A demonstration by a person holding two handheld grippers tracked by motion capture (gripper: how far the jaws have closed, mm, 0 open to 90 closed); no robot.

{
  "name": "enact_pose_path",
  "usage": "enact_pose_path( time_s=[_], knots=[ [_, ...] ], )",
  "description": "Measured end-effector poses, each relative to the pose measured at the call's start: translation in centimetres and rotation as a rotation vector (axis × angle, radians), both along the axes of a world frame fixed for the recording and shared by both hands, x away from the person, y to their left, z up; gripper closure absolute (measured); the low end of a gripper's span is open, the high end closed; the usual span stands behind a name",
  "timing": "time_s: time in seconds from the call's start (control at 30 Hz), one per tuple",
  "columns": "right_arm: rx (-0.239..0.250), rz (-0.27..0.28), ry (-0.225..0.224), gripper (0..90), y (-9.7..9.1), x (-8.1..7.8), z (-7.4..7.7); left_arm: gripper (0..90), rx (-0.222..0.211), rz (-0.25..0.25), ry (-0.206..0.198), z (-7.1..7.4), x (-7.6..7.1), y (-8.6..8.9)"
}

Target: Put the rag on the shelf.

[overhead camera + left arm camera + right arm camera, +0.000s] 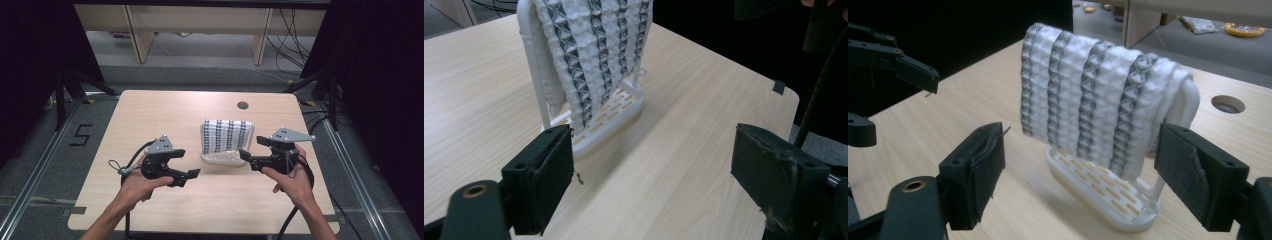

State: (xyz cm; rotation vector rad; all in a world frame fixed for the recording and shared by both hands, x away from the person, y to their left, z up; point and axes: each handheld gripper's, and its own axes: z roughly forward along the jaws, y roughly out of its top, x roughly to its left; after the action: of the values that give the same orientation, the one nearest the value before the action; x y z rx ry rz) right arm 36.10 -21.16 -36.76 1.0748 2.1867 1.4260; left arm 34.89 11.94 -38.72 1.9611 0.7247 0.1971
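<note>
A white-and-grey striped waffle cloth [227, 135] hangs folded over a small white rack [220, 159] at the middle of the wooden table [150, 115]. My left gripper [187, 163] is held to the rack's left, open, its jaws pointing toward the rack. My right gripper [252, 148] is open just to the right of the rack, close to the cloth's edge. In the left gripper view the cloth [594, 50] and rack base [614, 115] lie beyond the open gripper [656, 175]. In the right gripper view the cloth [1098, 105] drapes just ahead of the open gripper [1085, 172], which holds nothing.
A round cable hole [243, 105] sits in the table behind the rack. Dark curtains flank both sides, and wooden furniture legs and cables lie on the floor beyond. In the right gripper view the left gripper [898, 65] shows at far left.
</note>
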Motion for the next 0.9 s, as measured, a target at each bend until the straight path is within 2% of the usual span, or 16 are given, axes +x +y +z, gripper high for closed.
enact_pose_path(
  time_s=[0.03,0.07,0.1,0.17,0.27,0.3,0.33,0.4,0.47,0.57,0.63,0.7,0.73,0.77,0.8,0.9],
  knots=[
    [-0.02,0.012,0.001,20.5,-0.1,0.0,0.0,16.6,-0.012,-0.008,0.003,-0.2,-0.1,-0.1],
    [-0.017,0.001,0.013,20.3,0.0,-0.3,-0.1,16.6,-0.011,-0.011,0.007,-0.3,-0.3,-0.1],
    [-0.027,0.001,-0.002,20.3,0.0,-0.4,-0.2,16.6,-0.012,-0.009,0.003,-0.4,-0.4,-0.1],
    [-0.009,0.008,0.011,20.2,0.1,-0.6,-0.4,16.6,-0.003,-0.008,0.006,-0.6,-0.7,-0.1],
    [-0.037,0.017,-0.007,20.1,-0.1,-0.8,-0.6,16.6,-0.005,-0.012,0.003,-0.9,-1.0,-0.2],
    [-0.03,0.015,-0.006,20.1,0.0,-1.0,-0.8,16.6,-0.012,-0.019,0.001,-1.1,-1.1,-0.2],
    [-0.041,0.021,-0.007,20.1,-0.1,-1.0,-0.8,16.6,0.006,-0.014,0.005,-1.2,-1.2,-0.2],
    [-0.033,0.013,0.006,20.0,0.0,-1.4,-1.1,16.6,-0.001,-0.014,0.004,-1.5,-1.4,-0.2],
    [-0.038,0.021,0.014,20.0,0.0,-1.6,-1.3,16.6,0.012,-0.016,0.003,-1.9,-1.7,-0.2],
    [-0.029,0.022,0.009,20.0,0.0,-1.8,-1.8,16.6,0.019,-0.013,-0.001,-2.5,-2.1,-0.1],
    [-0.046,0.026,0.001,20.0,-0.2,-1.9,-2.1,16.6,0.023,-0.023,0.008,-2.9,-2.3,0.1],
    [-0.041,0.027,0.032,20.0,-0.3,-2.2,-2.4,16.6,0.027,-0.024,0.005,-3.2,-2.7,0.2],
    [-0.048,0.027,0.029,20.0,-0.4,-2.3,-2.7,16.6,0.027,-0.024,0.006,-3.3,-2.8,0.3],
    [-0.025,0.023,0.039,19.9,-0.3,-2.4,-2.9,16.6,0.027,-0.024,0.006,-3.5,-2.9,0.4],
    [-0.043,0.021,0.046,20.0,-0.4,-2.5,-3.0,16.5,0.033,-0.024,0.001,-3.7,-3.1,0.5],
    [-0.033,0.024,0.051,19.9,-0.5,-2.6,-3.5,16.6,0.032,-0.026,0.001,-4.3,-3.6,0.6]
  ],
)
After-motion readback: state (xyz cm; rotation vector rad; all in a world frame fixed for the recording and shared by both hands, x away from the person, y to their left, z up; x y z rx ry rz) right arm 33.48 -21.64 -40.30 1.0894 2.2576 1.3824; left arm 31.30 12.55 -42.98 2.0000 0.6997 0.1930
